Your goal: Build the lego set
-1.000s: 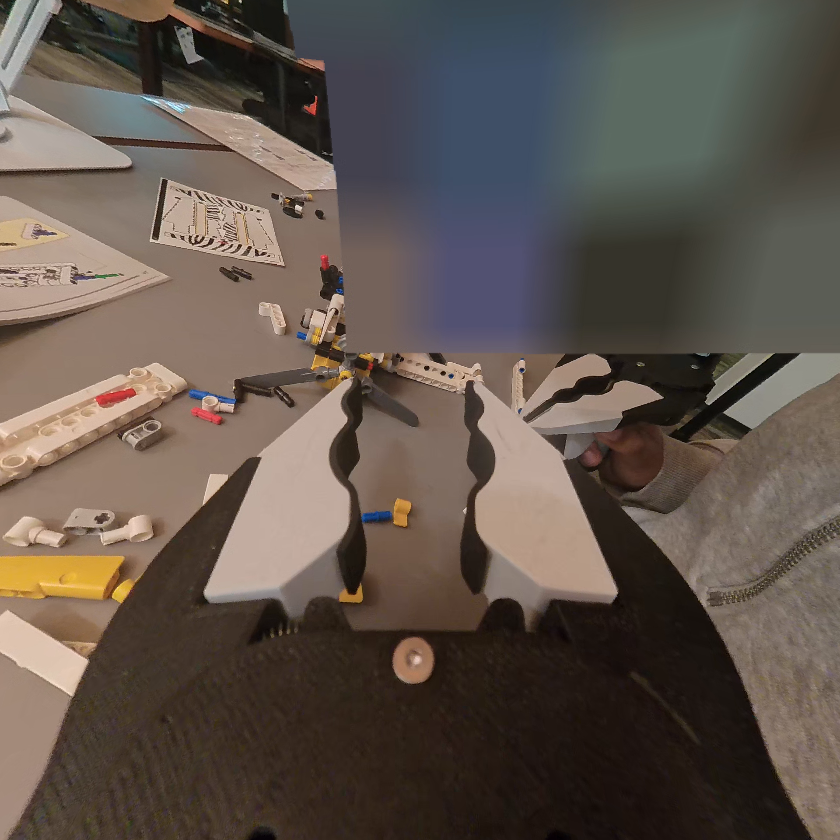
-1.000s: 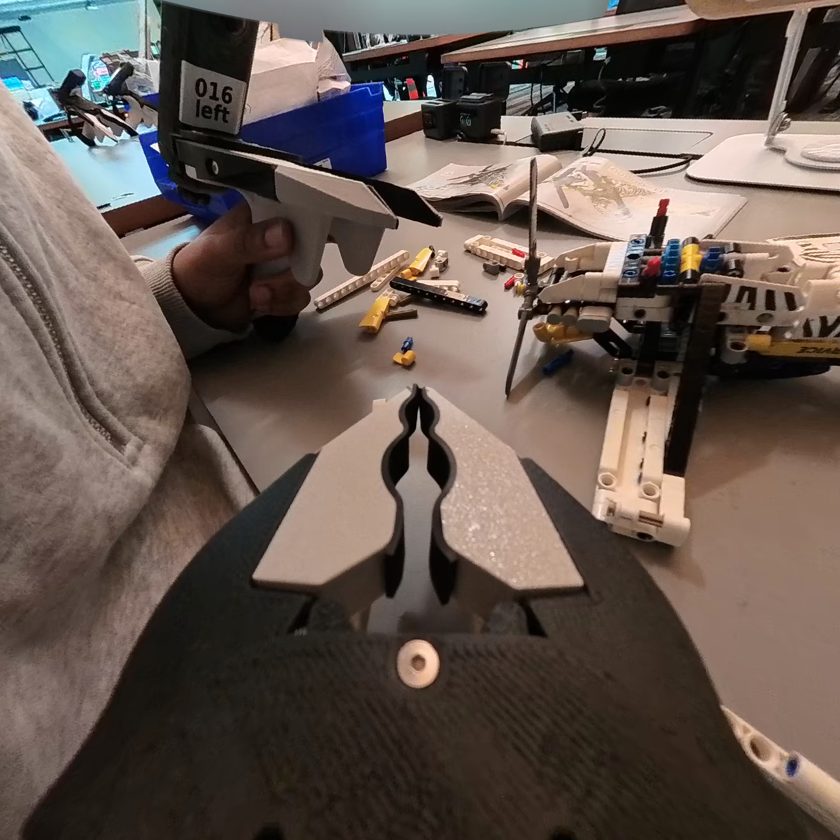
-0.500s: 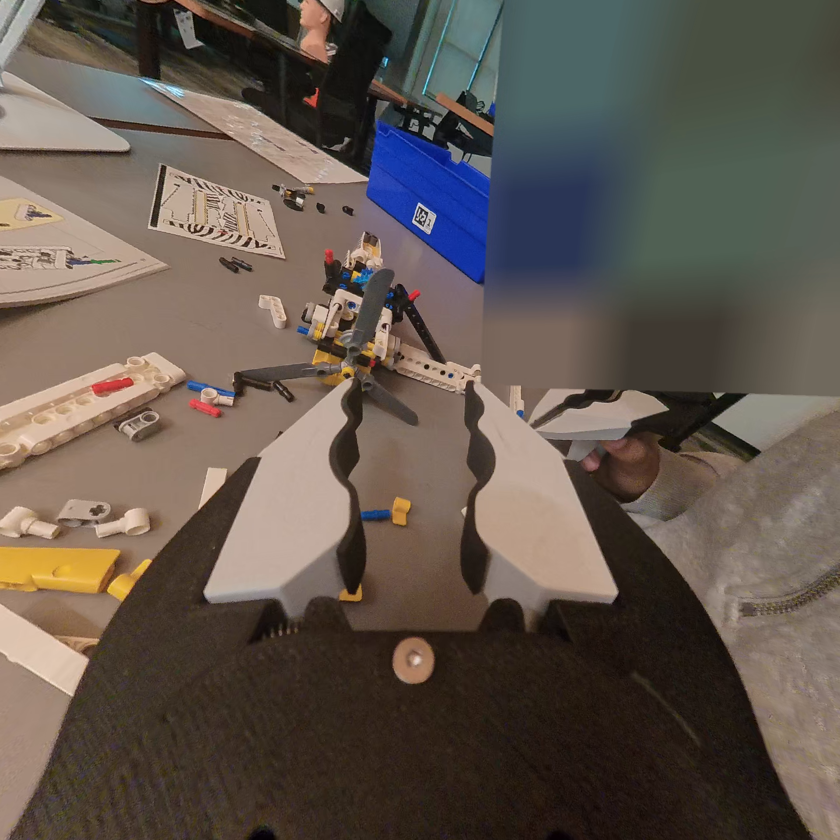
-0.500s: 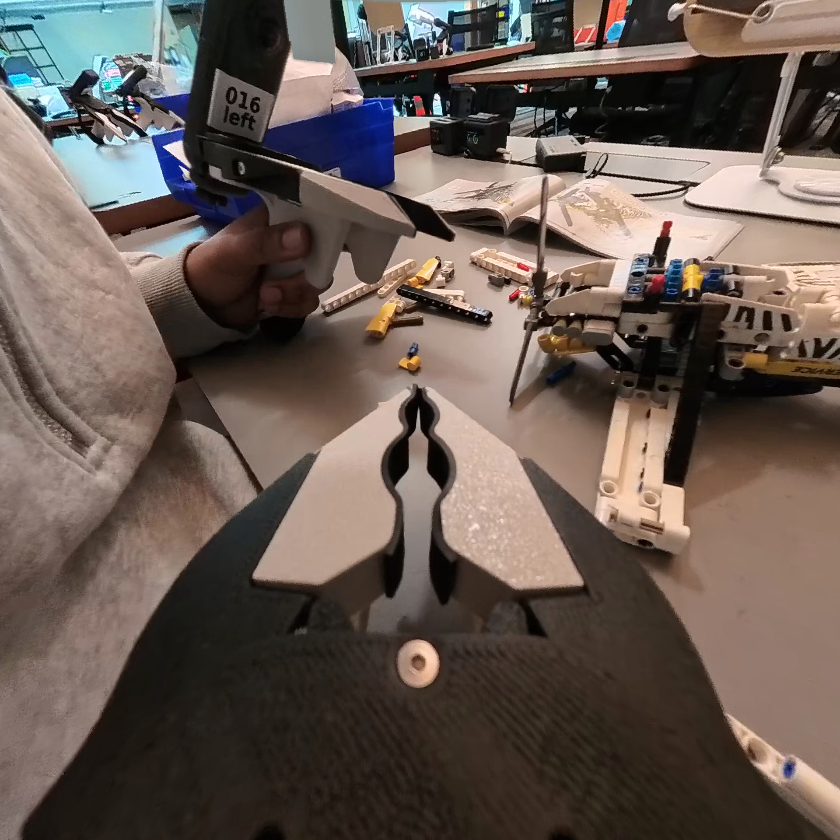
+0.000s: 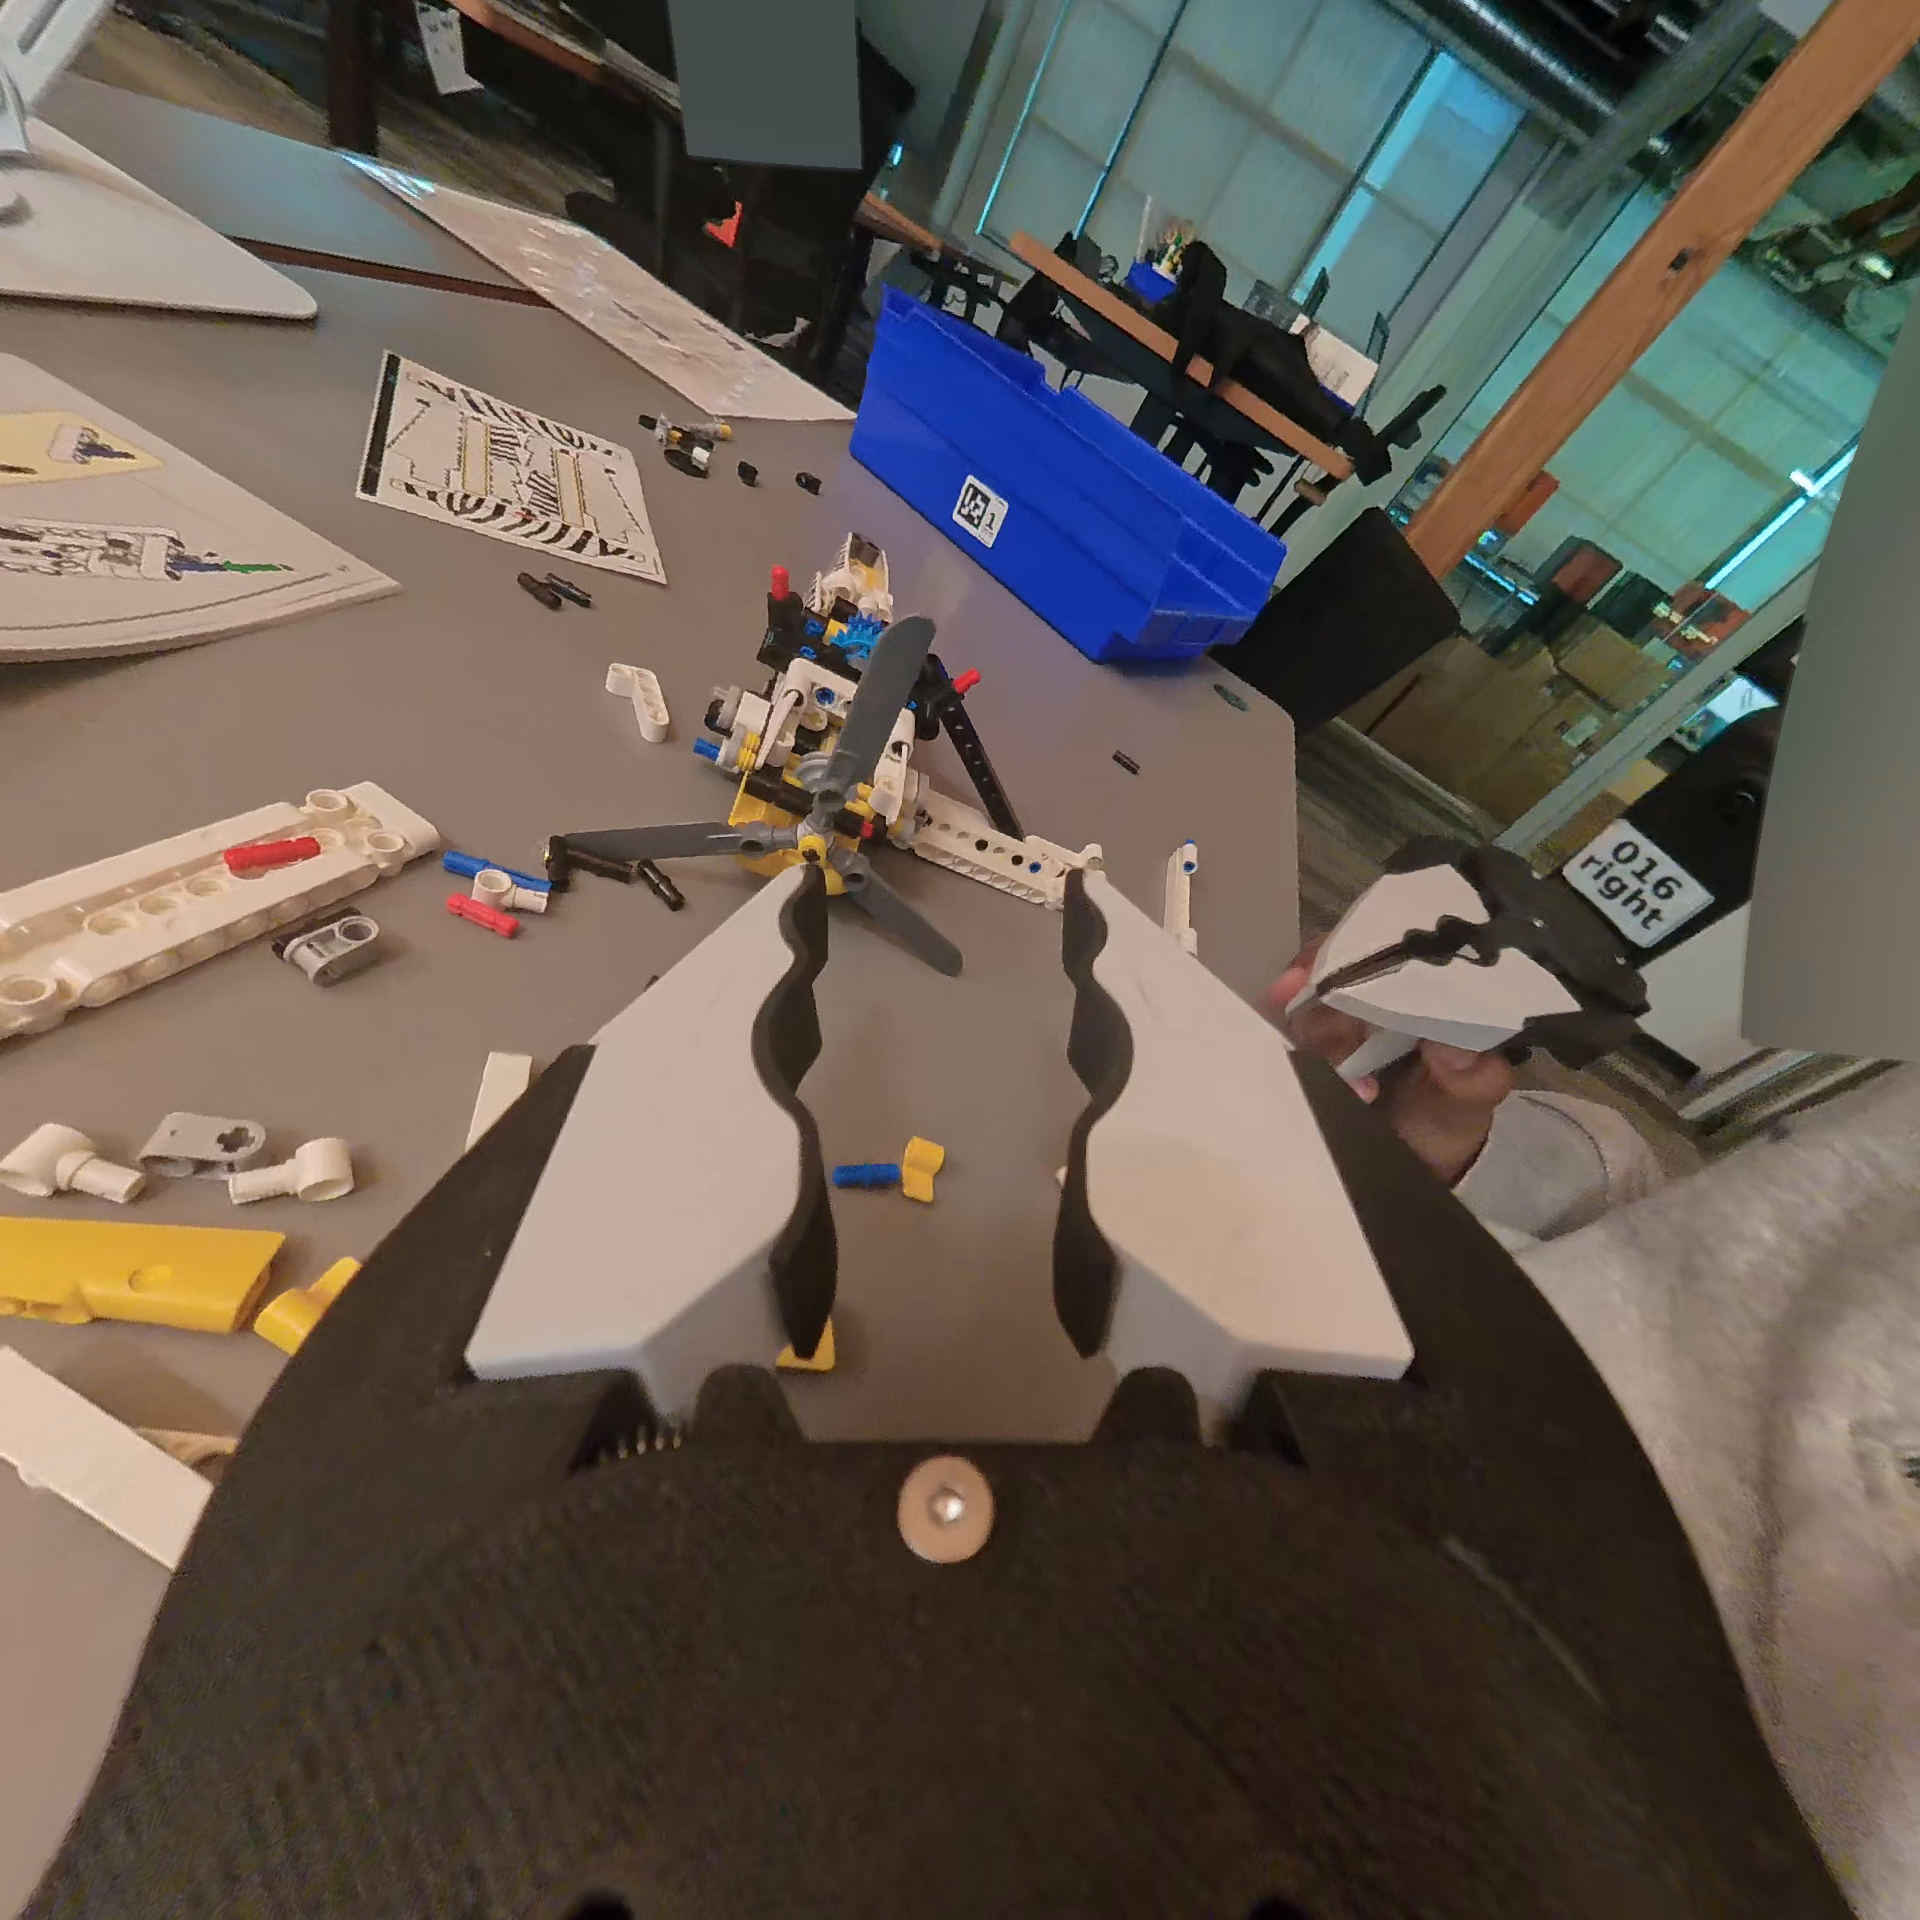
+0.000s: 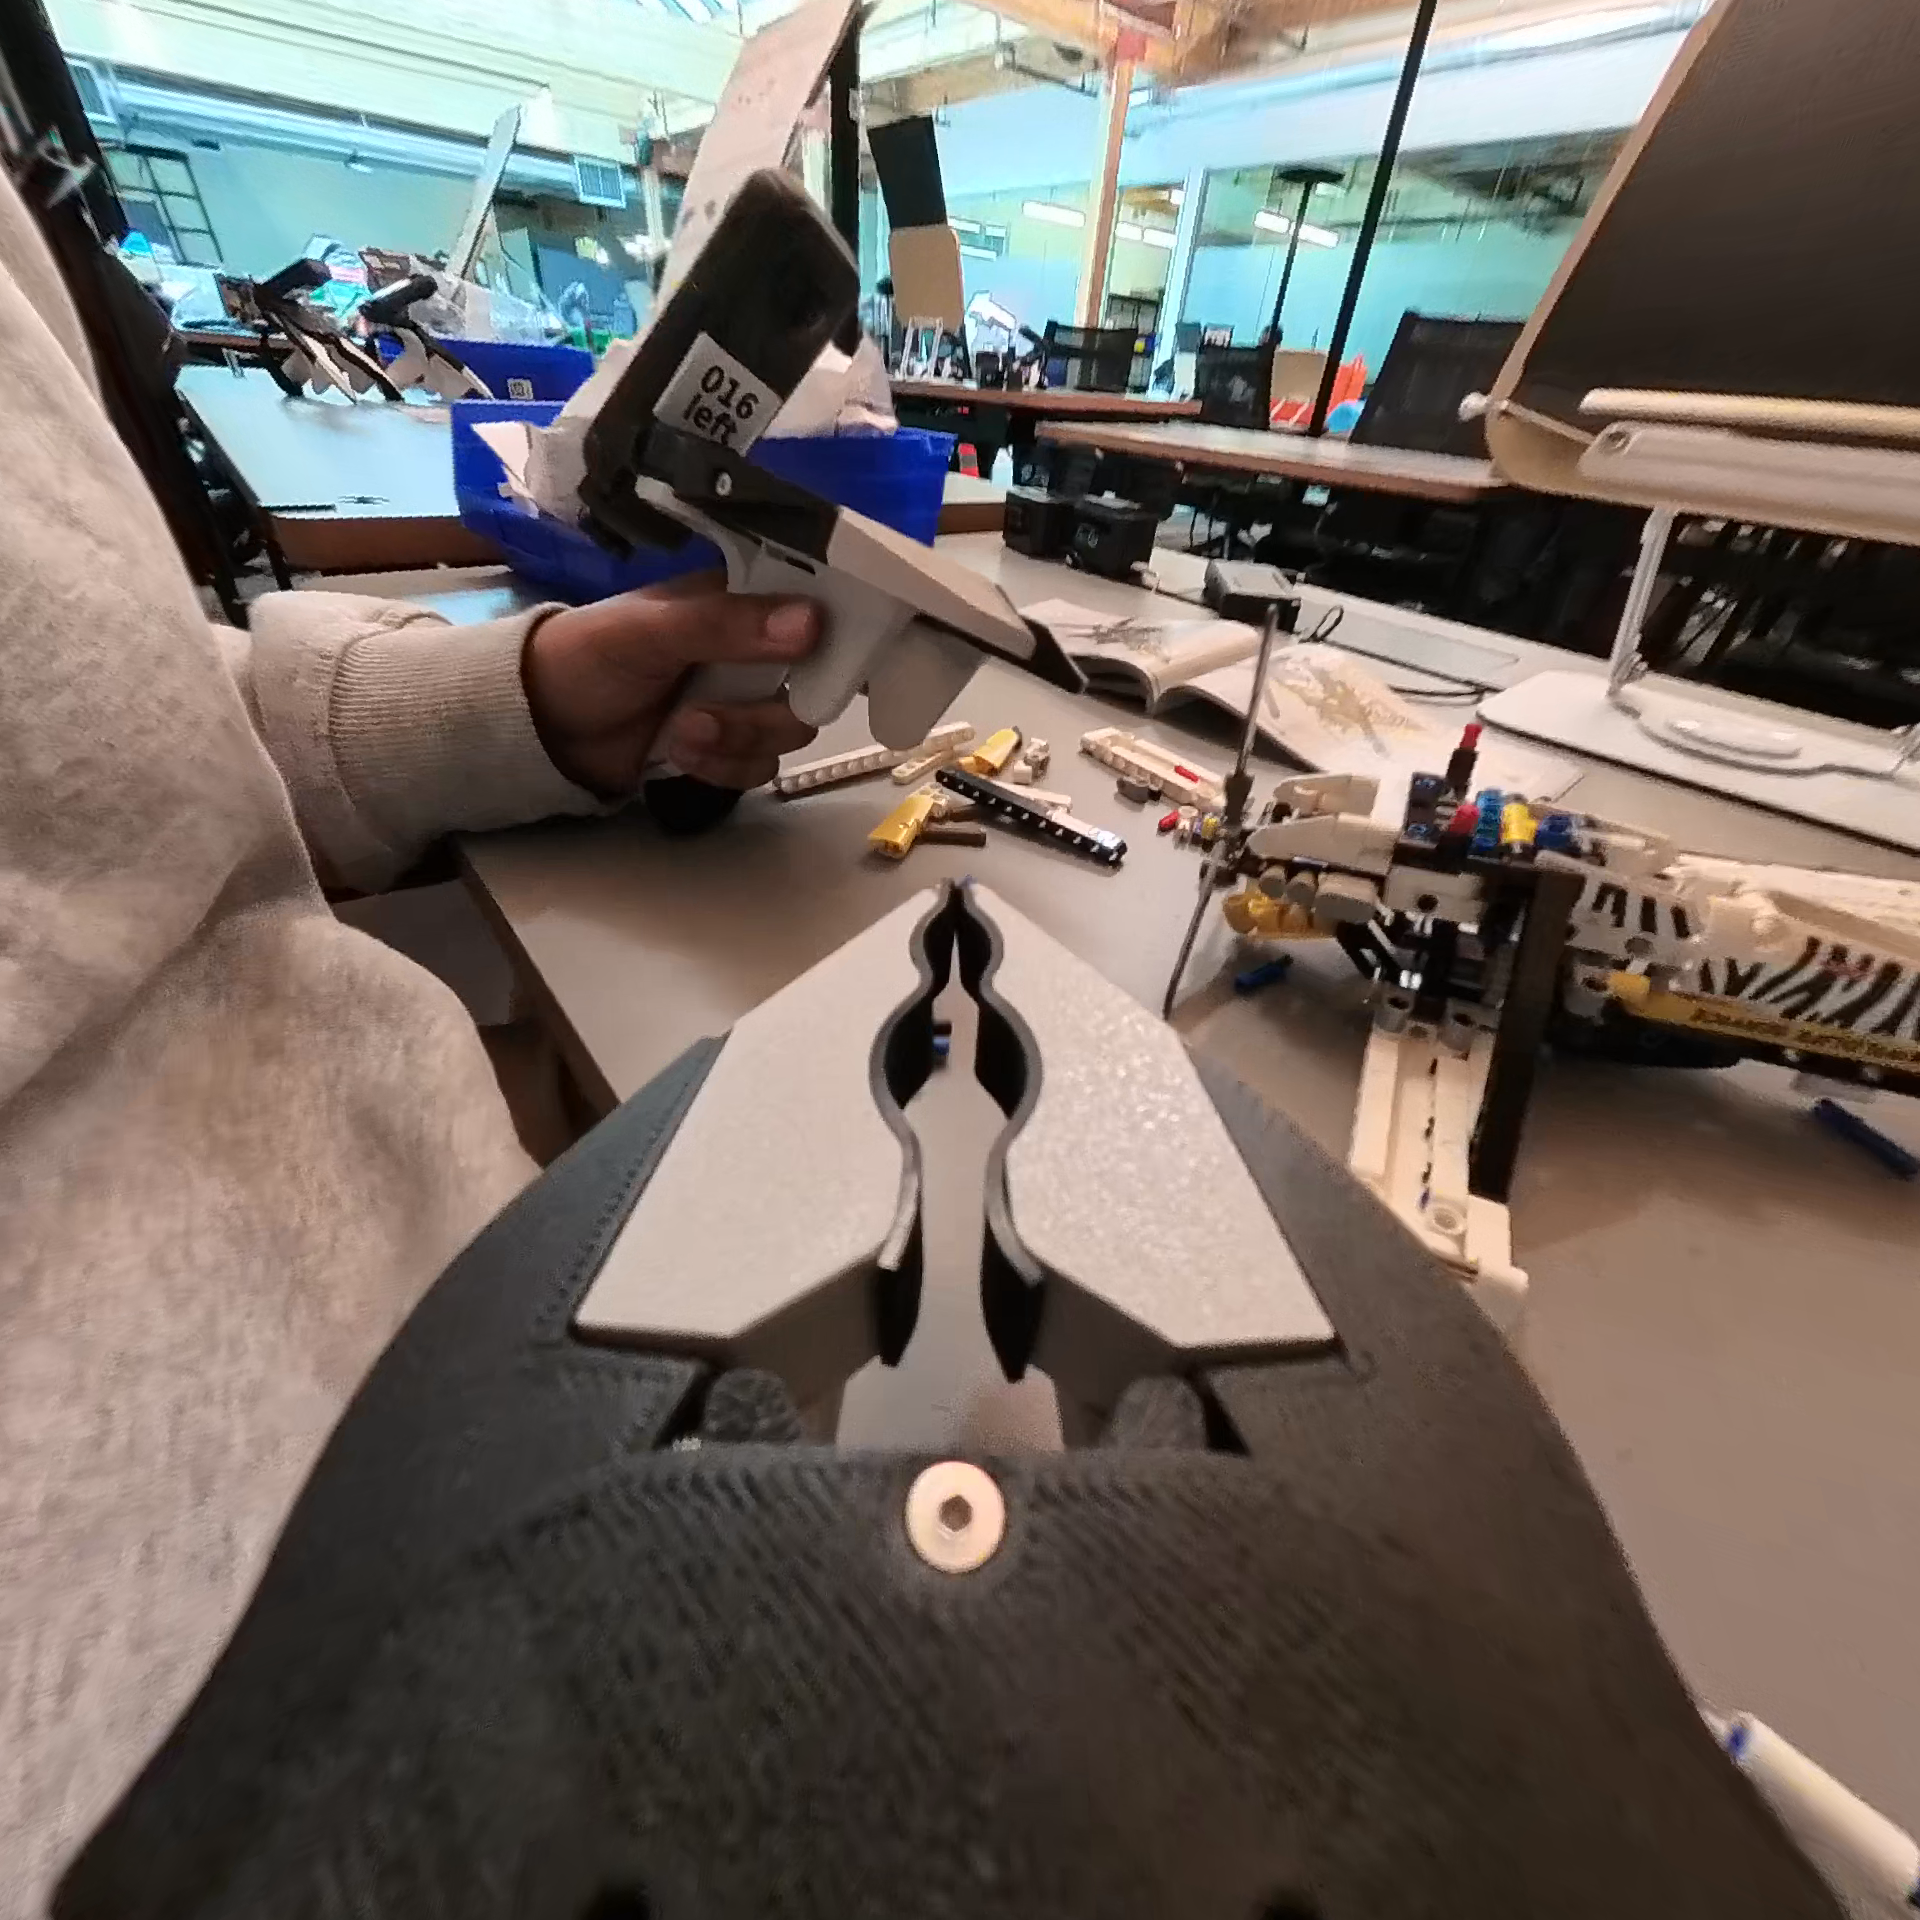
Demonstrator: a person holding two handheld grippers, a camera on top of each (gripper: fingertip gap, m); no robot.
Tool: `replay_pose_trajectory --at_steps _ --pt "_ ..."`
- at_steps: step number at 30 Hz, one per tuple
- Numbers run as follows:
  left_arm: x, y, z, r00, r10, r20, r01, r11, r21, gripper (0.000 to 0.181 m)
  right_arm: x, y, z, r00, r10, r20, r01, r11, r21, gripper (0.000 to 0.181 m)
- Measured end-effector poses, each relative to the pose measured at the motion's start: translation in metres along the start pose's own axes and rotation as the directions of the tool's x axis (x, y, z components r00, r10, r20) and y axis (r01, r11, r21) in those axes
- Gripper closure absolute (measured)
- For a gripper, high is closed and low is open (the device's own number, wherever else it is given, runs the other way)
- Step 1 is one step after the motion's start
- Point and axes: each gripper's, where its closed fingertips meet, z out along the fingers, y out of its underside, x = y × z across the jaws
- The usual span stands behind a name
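the half-built white, yellow and black lego plane model [image 5: 831, 727] sat mid-table with small yellow and blue connector piece [image 5: 891, 1172] lying loose under the left gripper [image 5: 940, 904], whose jaws were spread wide and empty. right gripper [image 6: 958, 896] was pinched closed on nothing near the table edge. i'd guess the piece is light, hard and slippery, so pinch its flat yellow sides; the model's grey propeller looked fragile.

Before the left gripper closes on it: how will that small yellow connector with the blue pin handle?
The small yellow connector with the blue pin looks light, hard plastic, likely stiff. Its round pin may let it roll or skid on the smooth grey table. The open left gripper has wavy pads, so a tiny piece could twist.
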Motion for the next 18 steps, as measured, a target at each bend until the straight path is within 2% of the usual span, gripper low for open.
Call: replay_pose_trajectory --at_steps 5,12,18 --pt "-0.003 -0.008 -0.004 0.999 -0.028 -0.028 0.029 0.998 0.047 0.136 -0.010 -0.006 -0.003 0.999 0.017 0.033 -0.019 0.998 0.058 0.181" --pt "-0.028 -0.039 -0.036 0.991 -0.133 0.003 0.128 0.957 0.259 0.136 -0.016 -0.005 -0.001 0.988 0.117 0.103 -0.123 0.991 0.045 0.181" --pt "-0.029 -0.039 -0.038 0.993 -0.116 0.036 0.103 0.960 0.261 0.136 -0.012 -0.008 -0.002 0.984 0.151 0.098 -0.157 0.986 0.062 0.181"
